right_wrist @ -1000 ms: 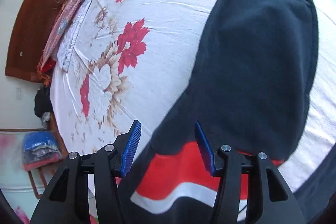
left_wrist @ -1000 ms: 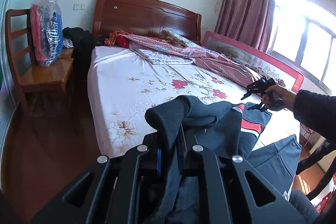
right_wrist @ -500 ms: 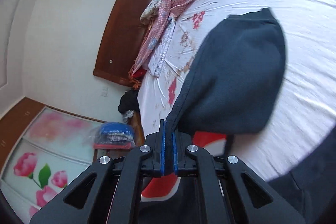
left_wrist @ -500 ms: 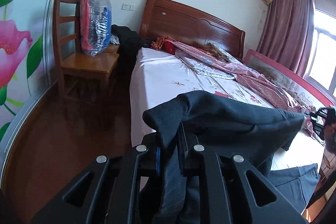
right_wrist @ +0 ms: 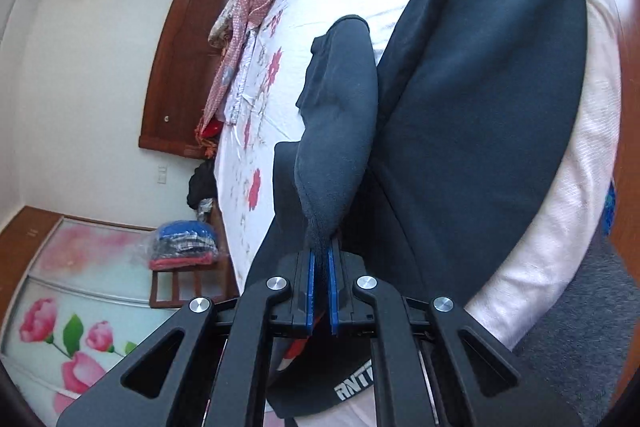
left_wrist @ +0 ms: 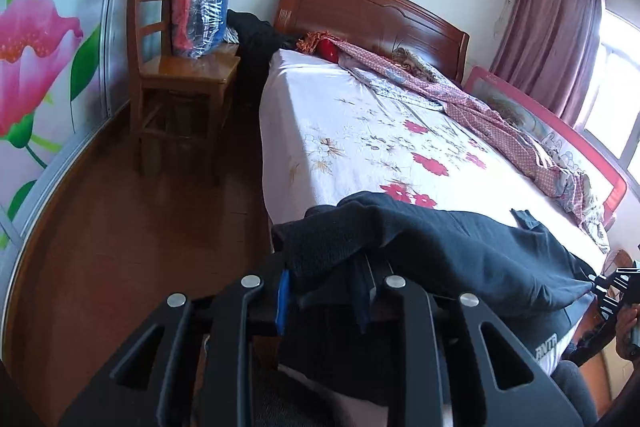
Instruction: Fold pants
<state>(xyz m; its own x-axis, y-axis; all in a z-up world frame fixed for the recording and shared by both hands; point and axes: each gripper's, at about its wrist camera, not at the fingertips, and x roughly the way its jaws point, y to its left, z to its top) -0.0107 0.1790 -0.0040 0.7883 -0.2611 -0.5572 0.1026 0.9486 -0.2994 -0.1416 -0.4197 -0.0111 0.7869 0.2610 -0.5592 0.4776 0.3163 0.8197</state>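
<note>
We see a wooden chair (left_wrist: 180, 75) holding a plastic bag of clothes (left_wrist: 200, 7), a wooden headboard (left_wrist: 372, 11), a pink quilt (left_wrist: 500, 123) on the floral bed sheet (left_wrist: 360, 147), pink curtains (left_wrist: 560, 39).

Daylight is pouring in through the window (left_wrist: 618, 75) at right, blowing its panes out to white, while fisheye distortion is bending the walls and dark vignetting is eating every corner.

Bedroom: wooden headboard (left_wrist: 372, 11), floral-sheeted bed (left_wrist: 360, 147), wooden chair (left_wrist: 176, 75), brown floor (left_wrist: 120, 219), pink curtains (left_wrist: 556, 39), flower mural wall (left_wrist: 36, 59).
</note>
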